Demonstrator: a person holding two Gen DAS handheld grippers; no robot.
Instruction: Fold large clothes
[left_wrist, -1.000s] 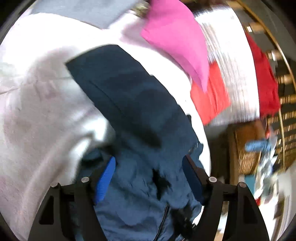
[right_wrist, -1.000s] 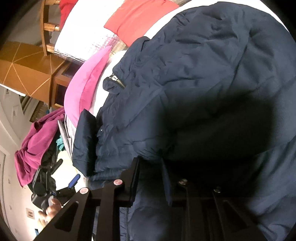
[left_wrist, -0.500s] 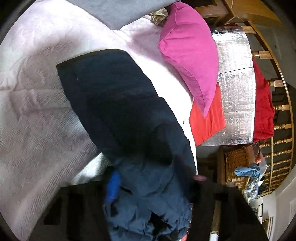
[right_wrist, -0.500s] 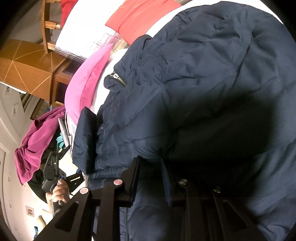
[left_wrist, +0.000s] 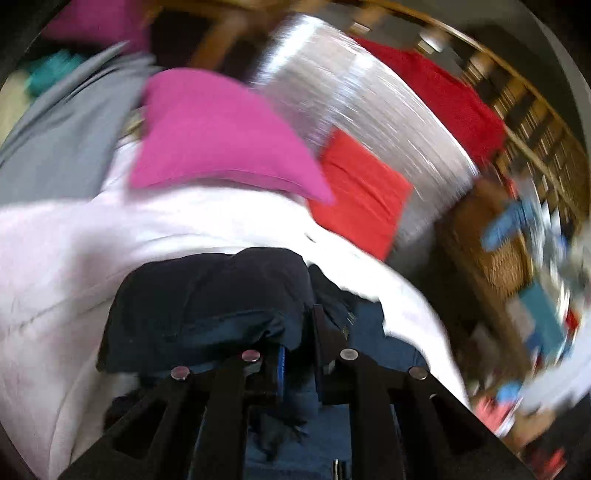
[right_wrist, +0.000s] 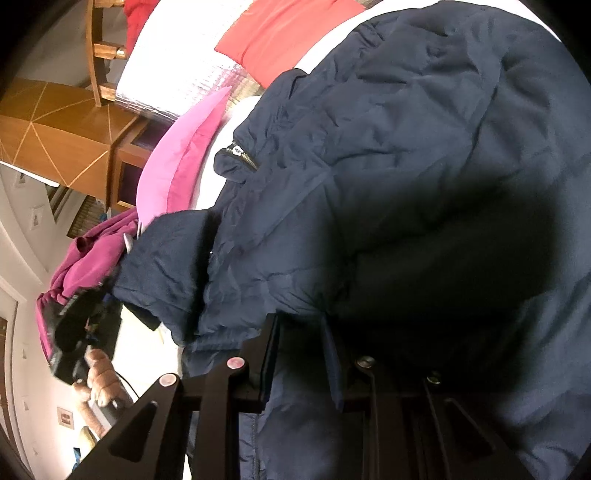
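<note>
A large navy puffer jacket (right_wrist: 388, 184) lies spread on a white bedspread (left_wrist: 92, 258). My right gripper (right_wrist: 299, 325) is shut on the jacket's edge, with navy fabric pinched between its black fingers. My left gripper (left_wrist: 295, 328) is shut on a fold of the jacket (left_wrist: 207, 295), near its sleeve end. That sleeve (right_wrist: 162, 258) hangs at the left of the right wrist view, with the left gripper and the hand on it (right_wrist: 99, 373) below it. The left wrist view is blurred by motion.
A pink pillow (left_wrist: 218, 136), a red cushion (left_wrist: 362, 192) and a silver quilted mat (left_wrist: 354, 99) lie at the head of the bed. A grey cloth (left_wrist: 59, 140) lies at the left. A wicker basket (left_wrist: 491, 251) and wooden furniture (right_wrist: 62, 133) stand beside the bed.
My left gripper has closed on the jacket's fabric and swung, so the pillows now fill its upper view. The sleeve has lifted in the right wrist view. My right gripper has stayed put.
</note>
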